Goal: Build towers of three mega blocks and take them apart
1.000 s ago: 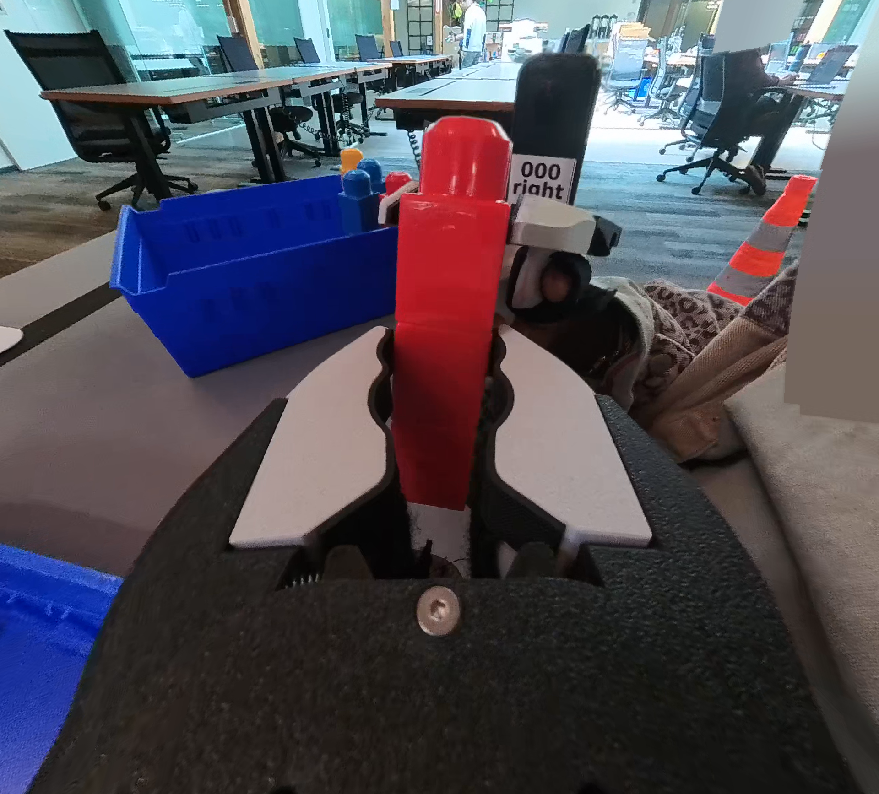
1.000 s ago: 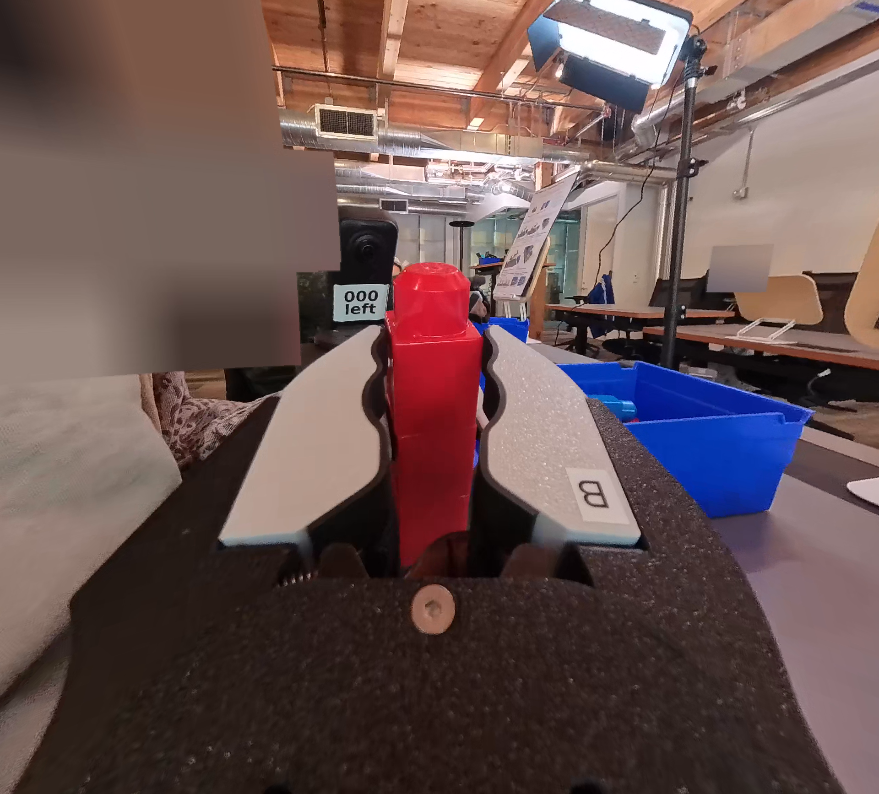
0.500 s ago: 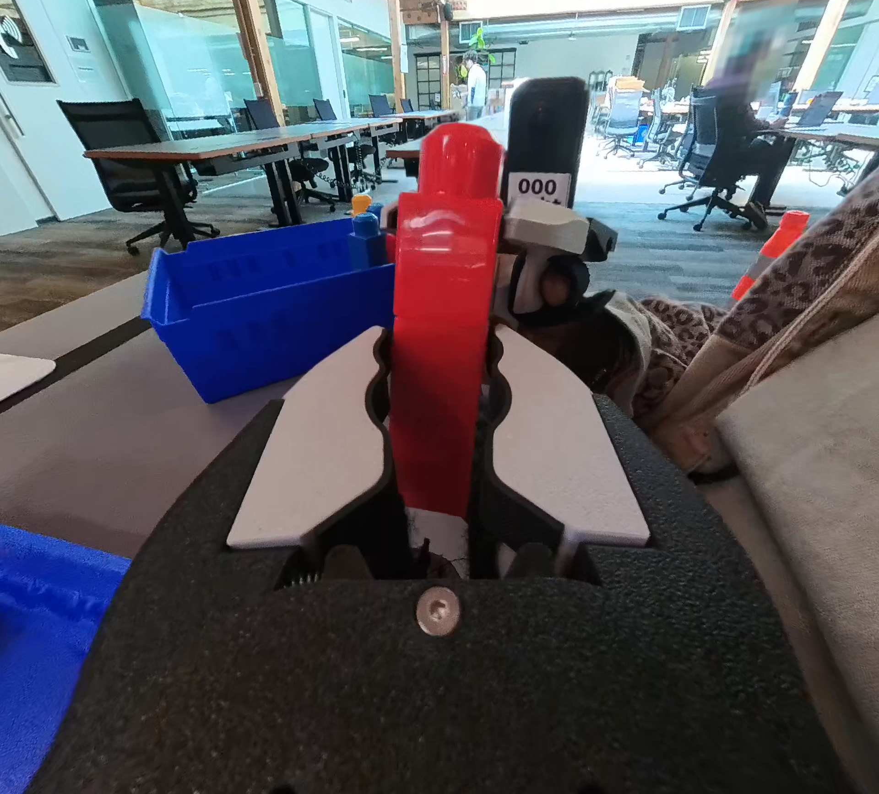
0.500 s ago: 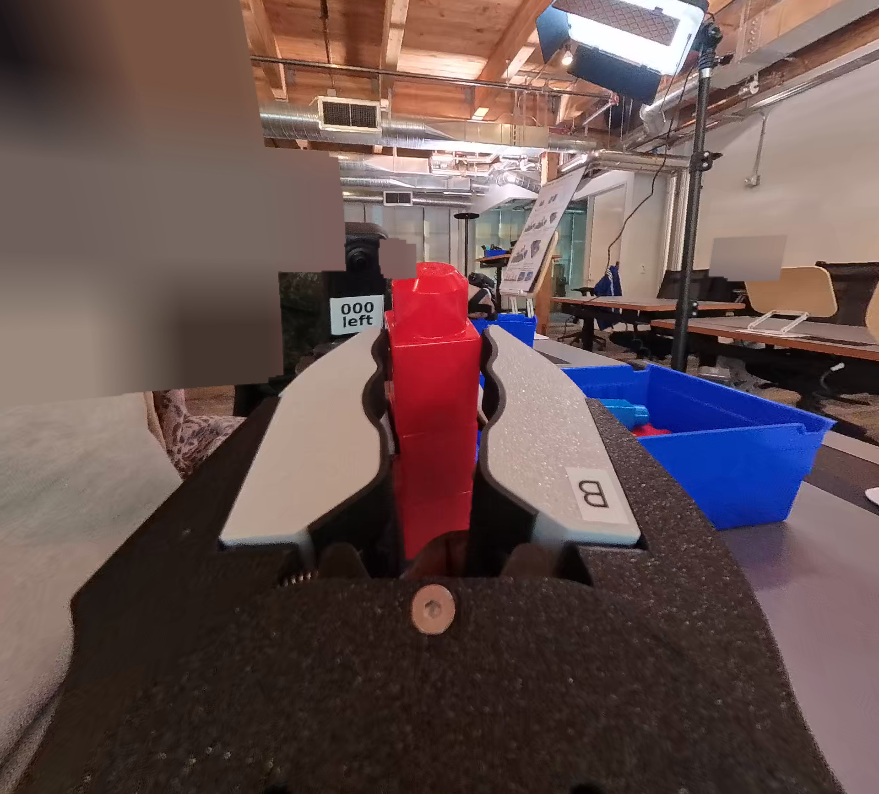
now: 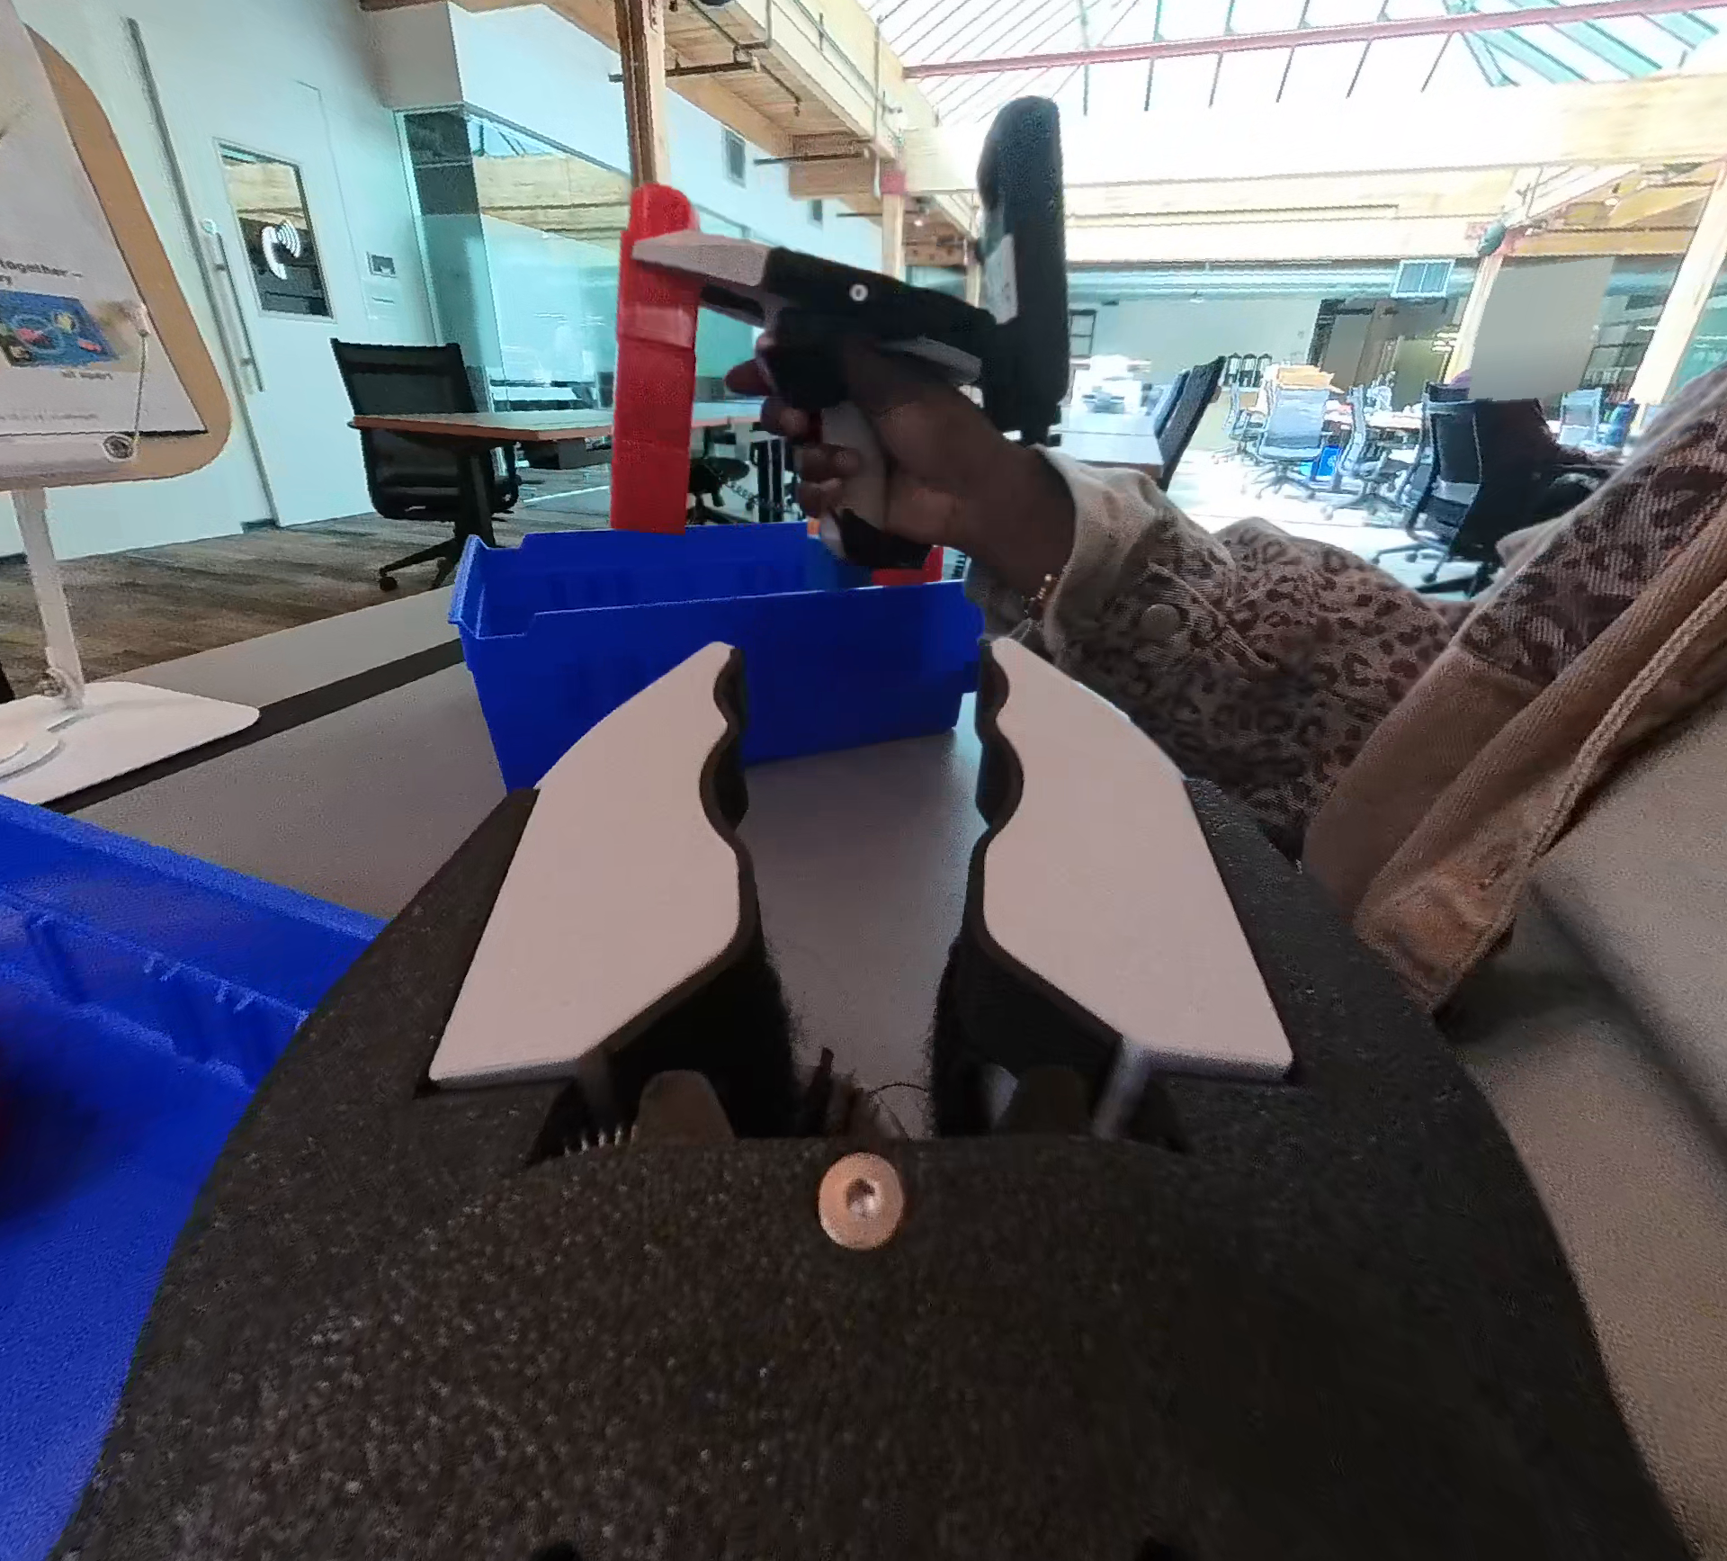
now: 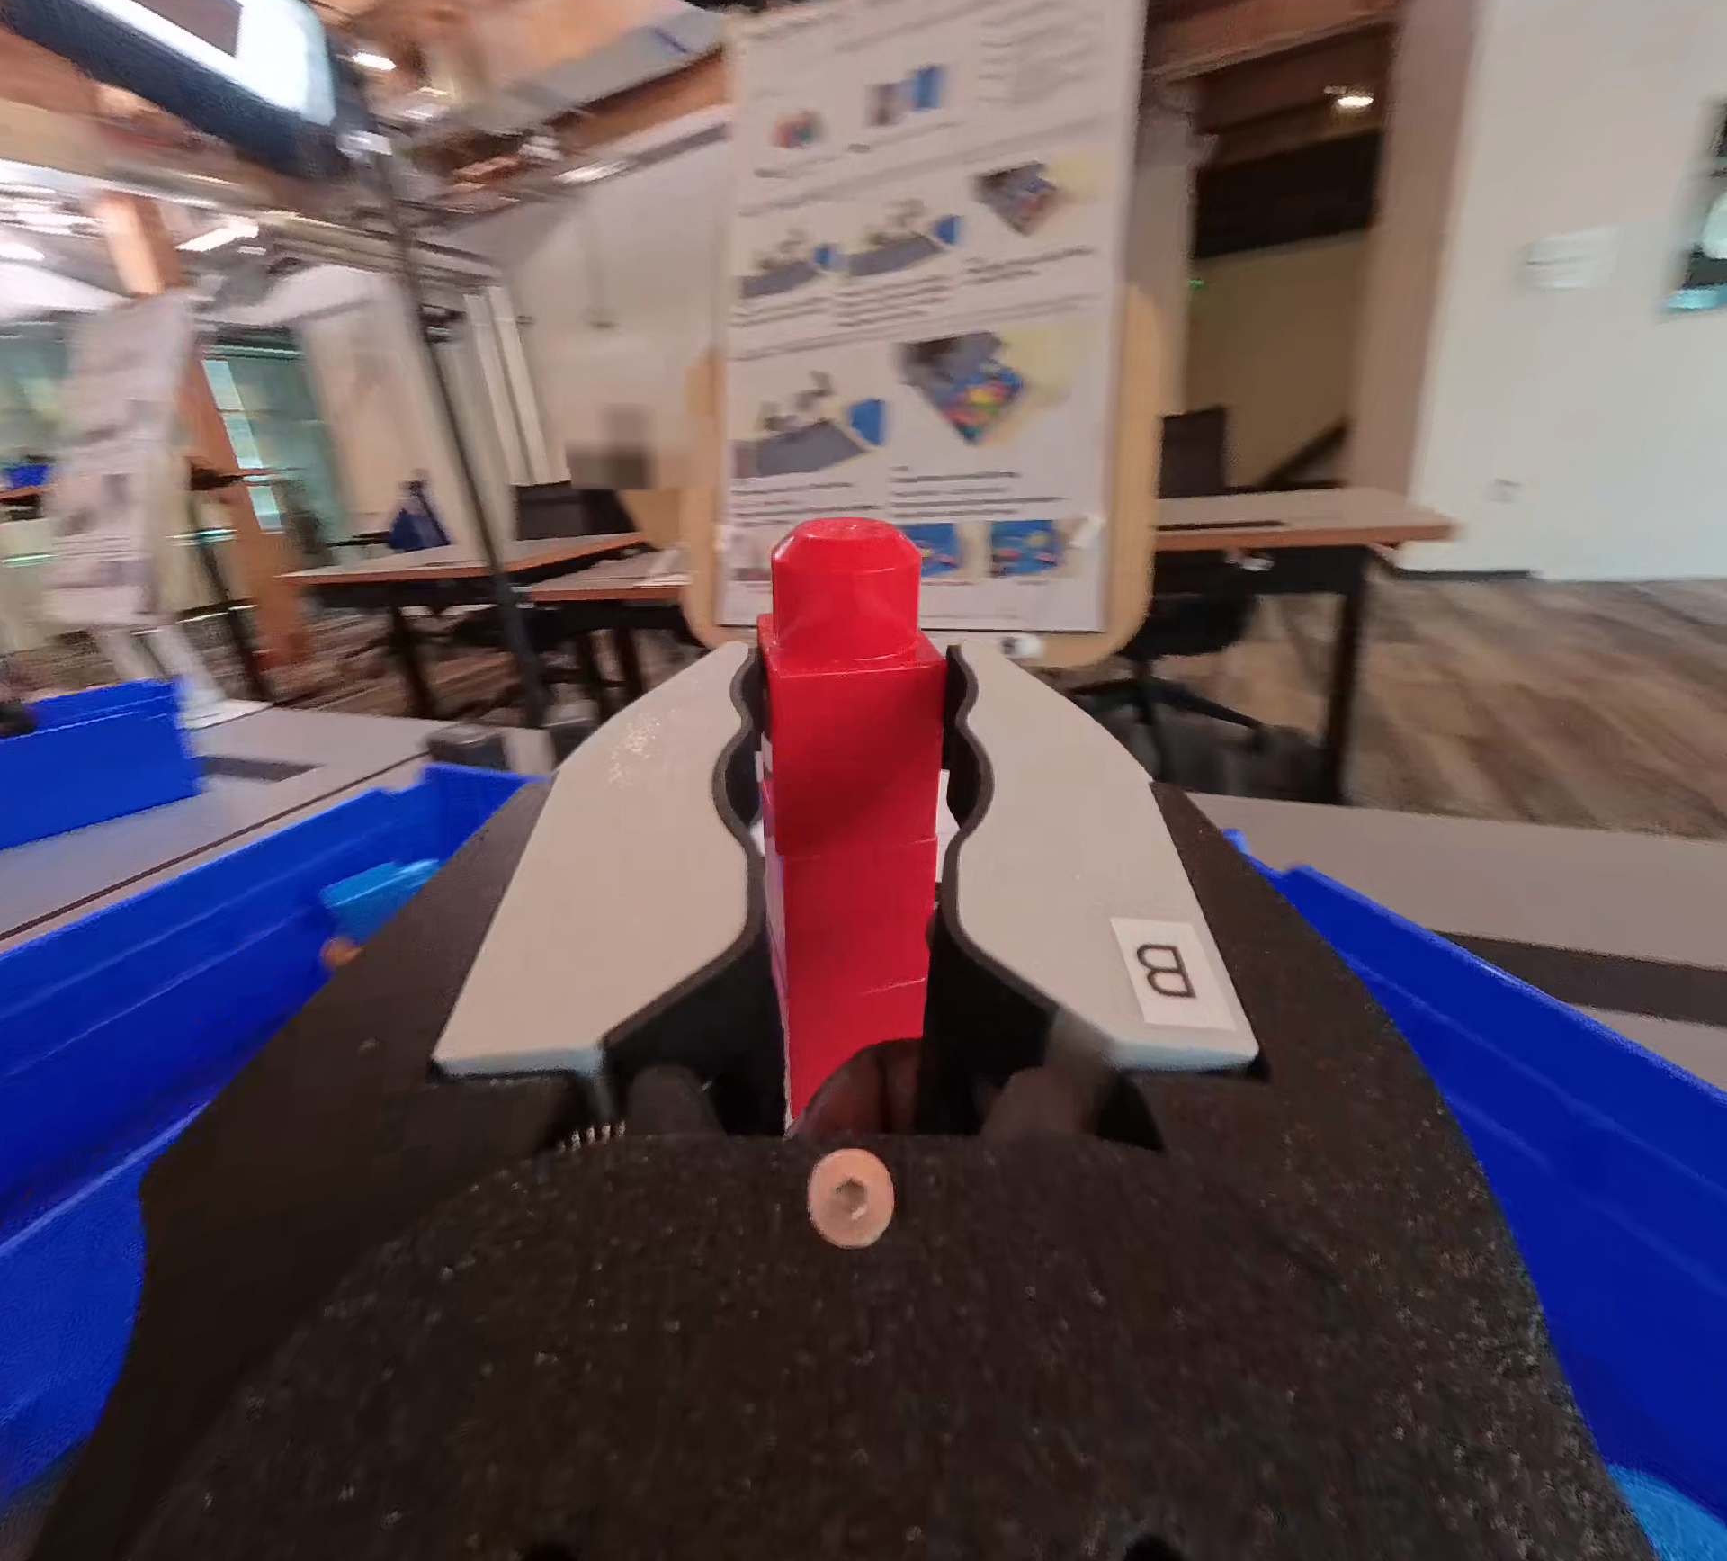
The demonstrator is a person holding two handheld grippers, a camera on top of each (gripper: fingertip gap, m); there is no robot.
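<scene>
My right gripper [image 6: 849,665] is shut on a red tower of three mega blocks [image 6: 849,778], with the top stud poking out past the fingertips. In the left wrist view the same right gripper [image 5: 654,259] holds the red tower [image 5: 652,394] upright above a blue bin [image 5: 710,656]. My left gripper [image 5: 858,665] is open and empty, low over the grey table [image 5: 841,843] in front of that bin.
A second blue bin [image 5: 121,1011] sits at the lower left of the left wrist view. In the right wrist view a blue bin [image 6: 1495,1077] with loose blocks lies under the gripper. A white poster stand [image 5: 84,731] stands at the left. A person's patterned sleeve [image 5: 1262,675] is at the right. There is about 25 cm between the tips of the two grippers.
My left gripper has let go of the red tower and drawn back, open. My right gripper has carried the tower away and now holds it over the blue bin.
</scene>
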